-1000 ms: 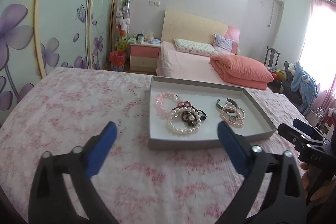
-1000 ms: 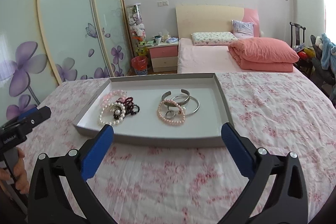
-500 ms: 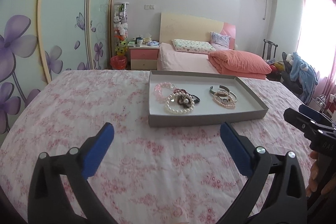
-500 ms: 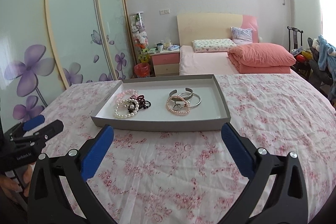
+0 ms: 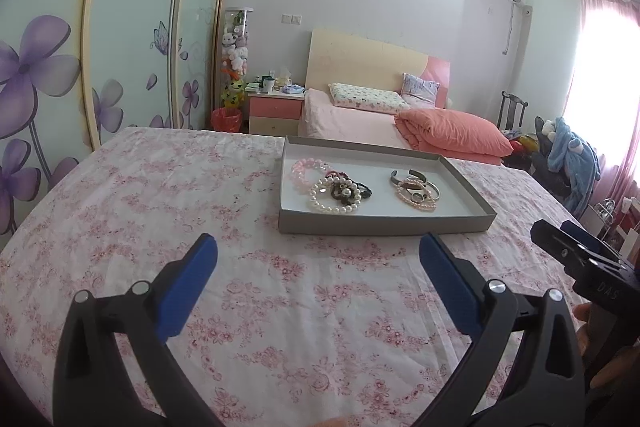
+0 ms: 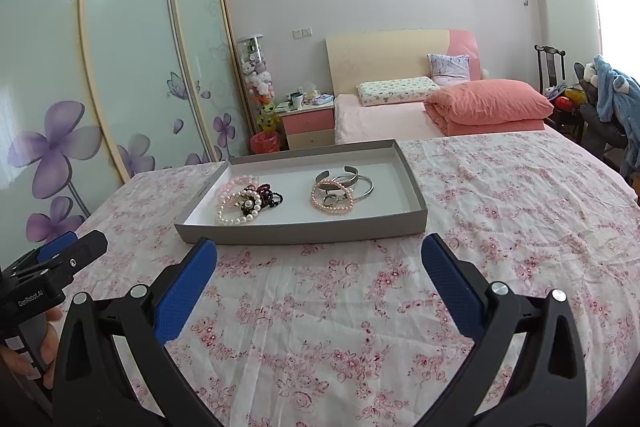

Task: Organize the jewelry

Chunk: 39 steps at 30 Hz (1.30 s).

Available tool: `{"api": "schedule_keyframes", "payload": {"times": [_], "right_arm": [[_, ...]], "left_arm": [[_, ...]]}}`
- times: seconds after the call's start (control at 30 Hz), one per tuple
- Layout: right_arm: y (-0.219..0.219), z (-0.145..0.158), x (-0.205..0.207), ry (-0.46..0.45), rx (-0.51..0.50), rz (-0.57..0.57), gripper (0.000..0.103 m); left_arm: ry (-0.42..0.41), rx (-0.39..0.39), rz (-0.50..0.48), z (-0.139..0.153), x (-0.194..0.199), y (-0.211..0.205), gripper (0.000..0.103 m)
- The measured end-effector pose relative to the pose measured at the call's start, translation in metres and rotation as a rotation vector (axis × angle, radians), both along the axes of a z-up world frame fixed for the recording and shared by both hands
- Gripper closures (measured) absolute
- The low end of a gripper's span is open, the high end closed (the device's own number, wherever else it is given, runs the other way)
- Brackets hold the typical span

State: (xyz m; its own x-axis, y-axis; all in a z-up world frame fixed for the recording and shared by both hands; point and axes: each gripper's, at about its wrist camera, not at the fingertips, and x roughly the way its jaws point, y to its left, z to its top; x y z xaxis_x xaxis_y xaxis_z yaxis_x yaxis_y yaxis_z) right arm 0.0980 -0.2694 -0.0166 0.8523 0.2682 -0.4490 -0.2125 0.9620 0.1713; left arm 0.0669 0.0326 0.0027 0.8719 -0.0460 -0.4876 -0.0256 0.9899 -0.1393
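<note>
Left claw (image 5: 318, 253) first: its blue jaws are spread wide and hold nothing, hovering over the flowered table (image 5: 160, 211). Ahead of it and a touch to the right sits the grey tray (image 5: 384, 225), well clear of the tips. Inside, on the claw's left side, a pink bead bracelet (image 5: 306, 169) touches a white pearl bracelet (image 5: 332, 197), with dark beaded bands (image 5: 352, 189) tangled on top. Further right, apart from that heap, lie silver bangles (image 5: 416, 181) with a pink pearl bracelet (image 5: 416, 199) overlapping them. Off at the right edge, the other tool pokes into view.

Over to the right wrist view: right claw (image 6: 320, 253) is just as wide apart and empty, low over the cloth, and the tray's near wall (image 6: 300, 233) stands just beyond its tips. From here the pearl-and-dark-bead cluster (image 6: 246, 203) lies ahead to the left, the bangle group (image 6: 340, 187) almost straight ahead. A small ring (image 6: 330, 201) seems to rest inside the pink pearl loop.

Progress call: every piece visible is already in the tray and gathered into two groups, nothing lies loose on the cloth. What could remain, by my reading, is untangling the overlapping pieces; otherwise this looks close to finished.
</note>
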Motion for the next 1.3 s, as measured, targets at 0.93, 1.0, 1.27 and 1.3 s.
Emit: {"api": "schedule_keyframes", "payload": {"times": [0.93,1.0,1.27,1.3], "right_arm": [[0.0019,-0.0004,0.0,0.006,-0.001,0.009,0.002],[0.0016,-0.0003,-0.0001,0.005,-0.001,0.009,0.002],[0.0014,-0.0002,0.0004,0.006,-0.002,0.009,0.002],[0.0013,-0.0002,0.0004,0.006,-0.001,0.009,0.002]], "left_arm": [[0.008,0.008,0.001,-0.0013,0.0011,-0.0063,0.004],[0.01,0.009,0.001,-0.0019,0.0017,-0.0067,0.004],[0.007,0.012,-0.002,-0.0025,0.0019,-0.0078,0.004],[0.007,0.012,-0.002,-0.0029,0.0022,-0.0076,0.004]]}}
